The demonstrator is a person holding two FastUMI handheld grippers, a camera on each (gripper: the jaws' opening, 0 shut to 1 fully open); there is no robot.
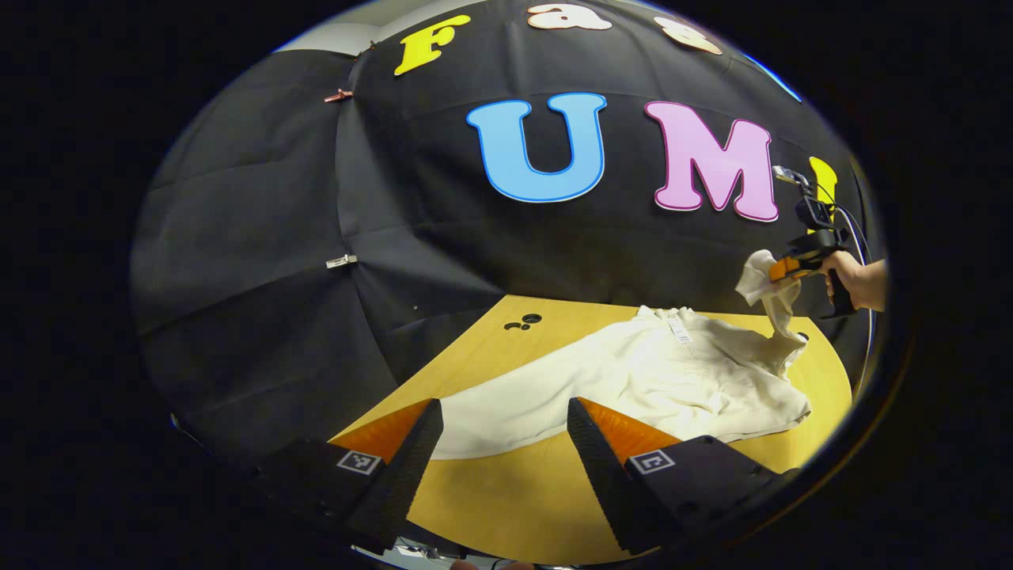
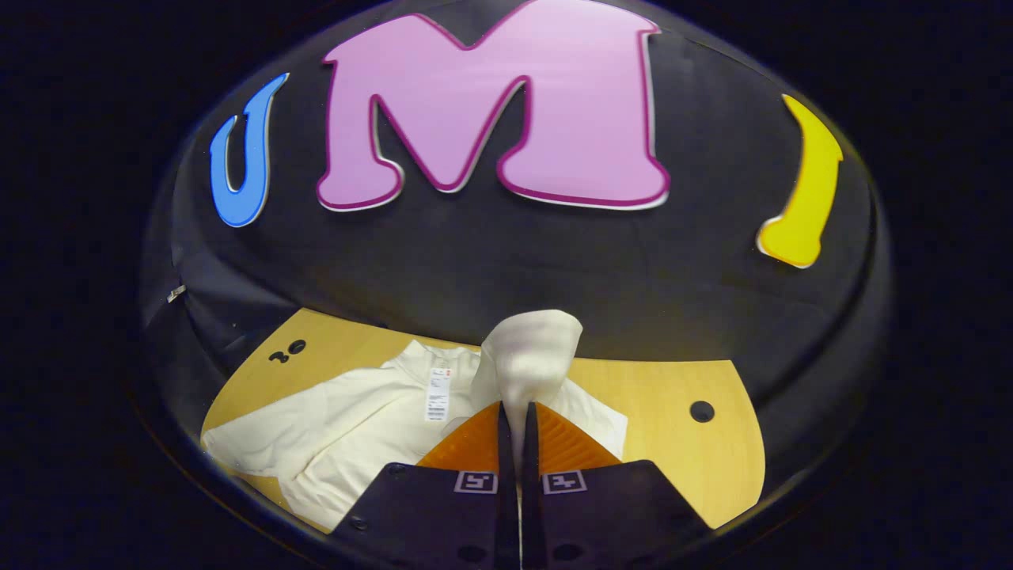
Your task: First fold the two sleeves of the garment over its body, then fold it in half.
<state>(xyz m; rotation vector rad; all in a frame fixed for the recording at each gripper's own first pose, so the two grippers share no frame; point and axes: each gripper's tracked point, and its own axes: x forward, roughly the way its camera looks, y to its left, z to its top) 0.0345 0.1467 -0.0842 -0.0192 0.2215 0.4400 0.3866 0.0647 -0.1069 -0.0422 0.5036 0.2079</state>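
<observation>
wooden table (image 1: 514, 507) carries the cream garment (image 1: 657, 380) near its far edge. right gripper (image 2: 514, 431) pinches a lifted sleeve (image 2: 526, 356); left gripper (image 1: 502, 443) gapes empty over bare wood.

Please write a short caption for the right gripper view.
Right gripper shut on one sleeve of the cream long-sleeved garment, lifting it above the wooden table.

A wooden table (image 1: 506, 499) with small dark holes (image 2: 701, 411) stands before black cloth (image 1: 261, 261)
</observation>
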